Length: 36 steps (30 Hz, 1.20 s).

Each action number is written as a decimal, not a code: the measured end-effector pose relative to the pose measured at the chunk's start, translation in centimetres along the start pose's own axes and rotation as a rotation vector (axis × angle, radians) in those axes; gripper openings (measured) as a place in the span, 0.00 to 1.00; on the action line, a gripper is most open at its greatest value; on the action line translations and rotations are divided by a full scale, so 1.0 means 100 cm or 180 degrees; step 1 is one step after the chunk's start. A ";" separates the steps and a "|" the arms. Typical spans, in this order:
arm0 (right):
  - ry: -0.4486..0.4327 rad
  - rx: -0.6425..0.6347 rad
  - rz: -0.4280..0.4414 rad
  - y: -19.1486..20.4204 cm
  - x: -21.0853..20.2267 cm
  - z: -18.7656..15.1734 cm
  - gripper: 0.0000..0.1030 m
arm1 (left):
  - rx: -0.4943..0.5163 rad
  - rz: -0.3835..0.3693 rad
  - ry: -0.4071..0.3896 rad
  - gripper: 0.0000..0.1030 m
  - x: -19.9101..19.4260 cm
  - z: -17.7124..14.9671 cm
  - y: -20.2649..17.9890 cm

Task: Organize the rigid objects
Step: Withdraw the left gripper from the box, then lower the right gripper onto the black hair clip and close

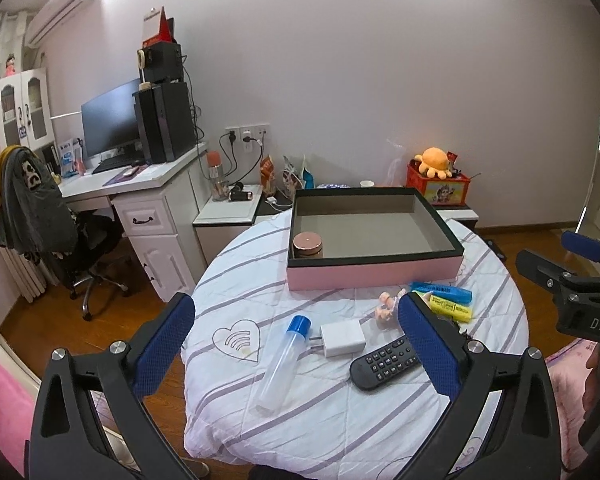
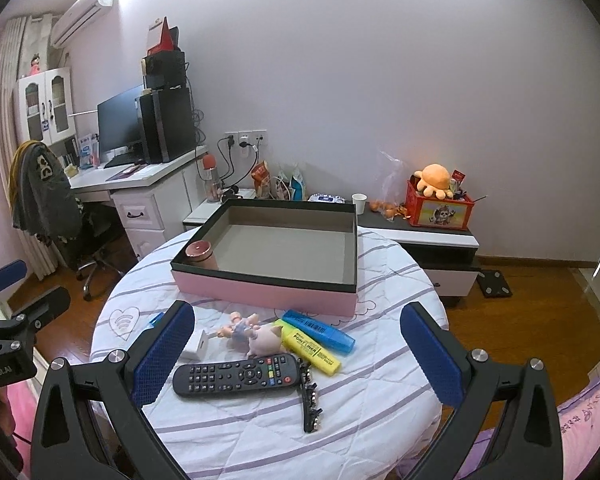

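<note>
Both grippers, left (image 1: 296, 344) and right (image 2: 298, 356), hover spread wide, empty. Pink box (image 2: 260, 292) holds one jar (image 2: 201, 254); remote (image 2: 236, 376), highlighters, charger lie outside

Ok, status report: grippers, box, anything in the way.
Left gripper open, right gripper open, both empty. Box holds only the jar. Remote, highlighters, tube on table. Path clear.

Jar (image 1: 307, 245) in box (image 1: 374, 274) left corner; remote (image 2: 236, 376), highlighters (image 2: 310, 346) in front.
</note>
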State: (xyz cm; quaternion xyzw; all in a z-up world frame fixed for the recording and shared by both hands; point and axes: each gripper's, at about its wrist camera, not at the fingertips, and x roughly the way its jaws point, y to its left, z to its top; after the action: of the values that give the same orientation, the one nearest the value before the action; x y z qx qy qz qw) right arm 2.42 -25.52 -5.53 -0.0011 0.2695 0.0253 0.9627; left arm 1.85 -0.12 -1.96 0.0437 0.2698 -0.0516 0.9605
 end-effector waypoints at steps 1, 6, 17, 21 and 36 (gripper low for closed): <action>0.0007 -0.0005 -0.0001 0.001 0.001 0.000 1.00 | 0.0003 0.0004 0.0019 1.00 0.001 -0.001 0.000; 0.0066 -0.0036 0.0009 0.009 0.008 -0.006 1.00 | 0.0027 0.0029 0.0097 1.00 0.009 -0.007 0.003; 0.0359 -0.0095 0.0025 0.025 0.045 -0.022 1.00 | 0.0023 0.0114 0.0416 1.00 0.050 -0.029 0.017; 0.0447 -0.0111 -0.0013 0.021 0.055 -0.032 1.00 | 0.0051 0.0073 0.0520 1.00 0.063 -0.038 0.014; 0.0826 -0.0104 -0.0101 -0.032 0.095 -0.083 0.98 | 0.0312 -0.0216 0.0758 1.00 0.104 -0.052 -0.032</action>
State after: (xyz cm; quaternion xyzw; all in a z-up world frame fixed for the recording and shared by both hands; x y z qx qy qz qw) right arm 6.35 -28.35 -17.55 -0.0242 0.3912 0.0141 0.9199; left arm 7.59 -3.49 -12.01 0.0873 0.3803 -0.0916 0.9161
